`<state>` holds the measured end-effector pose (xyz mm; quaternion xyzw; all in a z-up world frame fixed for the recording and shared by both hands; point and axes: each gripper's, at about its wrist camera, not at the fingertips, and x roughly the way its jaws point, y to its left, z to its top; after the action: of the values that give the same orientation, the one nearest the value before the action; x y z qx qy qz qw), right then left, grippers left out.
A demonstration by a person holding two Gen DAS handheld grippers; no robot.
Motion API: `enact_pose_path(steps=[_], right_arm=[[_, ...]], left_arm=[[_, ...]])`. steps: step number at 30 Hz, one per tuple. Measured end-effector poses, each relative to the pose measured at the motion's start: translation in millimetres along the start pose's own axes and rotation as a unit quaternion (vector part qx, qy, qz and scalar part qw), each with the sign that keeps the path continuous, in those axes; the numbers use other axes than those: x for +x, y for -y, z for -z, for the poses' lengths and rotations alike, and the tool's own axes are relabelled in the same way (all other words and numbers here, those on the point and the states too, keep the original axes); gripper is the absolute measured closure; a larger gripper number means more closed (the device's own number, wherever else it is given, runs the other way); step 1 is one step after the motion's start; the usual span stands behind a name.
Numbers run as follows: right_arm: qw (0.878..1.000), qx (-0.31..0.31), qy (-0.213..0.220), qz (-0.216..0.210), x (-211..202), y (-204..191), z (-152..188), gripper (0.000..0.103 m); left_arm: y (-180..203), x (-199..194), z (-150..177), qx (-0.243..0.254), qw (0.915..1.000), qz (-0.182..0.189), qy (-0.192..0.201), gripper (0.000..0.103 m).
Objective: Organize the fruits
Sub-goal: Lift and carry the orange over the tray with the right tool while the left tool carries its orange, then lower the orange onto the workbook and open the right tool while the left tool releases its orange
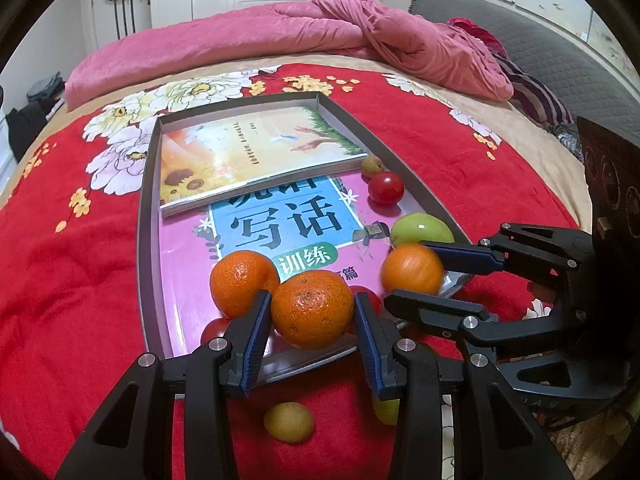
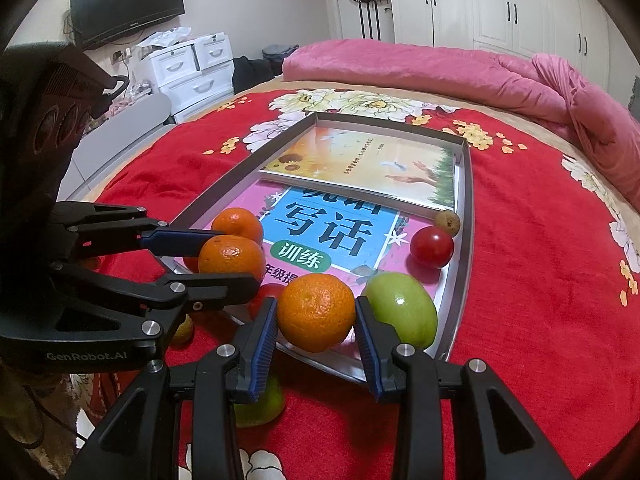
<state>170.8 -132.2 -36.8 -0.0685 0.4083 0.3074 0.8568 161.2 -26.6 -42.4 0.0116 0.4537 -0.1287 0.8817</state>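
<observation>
Left wrist view only: a small yellow fruit (image 1: 289, 421) on the red bedspread (image 1: 68, 288), bottom centre, outside the tray (image 1: 145, 216). Right wrist view only: TV (image 2: 127, 4) and white drawers (image 2: 196, 68), upper left. Left gripper (image 1: 310, 314) clenched on a mandarin (image 1: 312, 309) over the tray's near edge; right gripper (image 2: 316, 316) clenched on a second mandarin (image 2: 316, 311), also at the near edge. Tray holds two books (image 1: 256, 148), a third mandarin (image 1: 242, 282), a green fruit (image 1: 422, 229), a tomato (image 1: 385, 188) and a small brownish fruit (image 1: 372, 165) at its right side. Another green fruit (image 2: 260, 406) lies on the bedspread, partly hidden behind the right gripper.
</observation>
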Motion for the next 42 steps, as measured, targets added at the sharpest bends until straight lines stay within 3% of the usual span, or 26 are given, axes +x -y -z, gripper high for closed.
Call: enact_pose_path(steps=[25,42], right_arm=[[1.0,-0.007,0.018,0.009,-16.8,-1.8,3.1,0.058],[0.999,0.004,0.028,0.015,-24.4,2.5,1.9,0.052]], left_arm=[[-6.5,-1.4,5.1,-0.027,0.9993,0.025,-0.003,0.06],[-12.7,-6.6,6.4,-0.042,0.9987,0.028,0.001,0.052]])
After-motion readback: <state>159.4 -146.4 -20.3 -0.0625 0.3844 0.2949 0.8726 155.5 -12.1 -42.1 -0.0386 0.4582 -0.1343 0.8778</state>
